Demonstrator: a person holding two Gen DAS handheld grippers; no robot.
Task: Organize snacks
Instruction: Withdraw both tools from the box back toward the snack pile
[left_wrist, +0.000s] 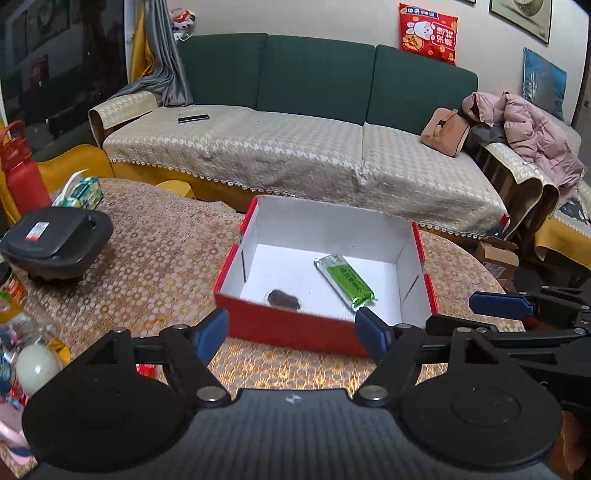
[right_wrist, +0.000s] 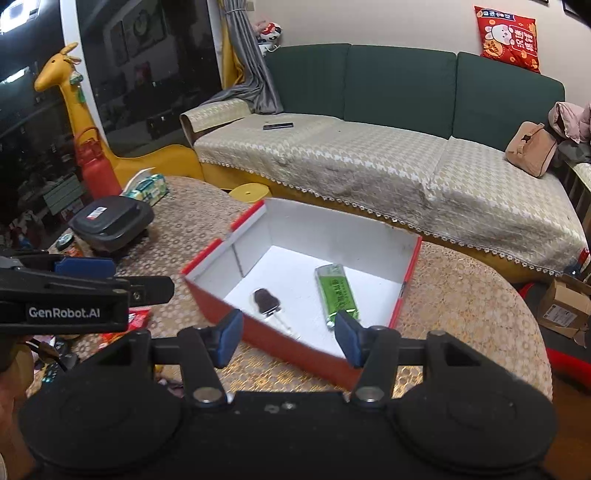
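A red box with a white inside (left_wrist: 288, 328) (right_wrist: 295, 343) stands on the round table. In it lie a green snack packet (left_wrist: 345, 280) (right_wrist: 337, 293) and a dark brown snack in clear wrap (left_wrist: 282, 298) (right_wrist: 265, 300). My left gripper (left_wrist: 291, 332) is open and empty, just in front of the box's near wall. My right gripper (right_wrist: 288, 334) is open and empty, over the near wall. The right gripper's fingertip (left_wrist: 498, 304) shows at the right of the left wrist view. The left gripper's fingertip (right_wrist: 85, 267) shows at the left of the right wrist view.
A black lidded container (left_wrist: 55, 242) (right_wrist: 110, 221), a tissue pack (left_wrist: 83, 192) (right_wrist: 147, 186) and a red bottle (left_wrist: 22, 173) (right_wrist: 96, 170) stand at the table's left. More snacks and bottles (left_wrist: 26, 332) crowd the near left edge. A sofa (left_wrist: 295, 147) is behind.
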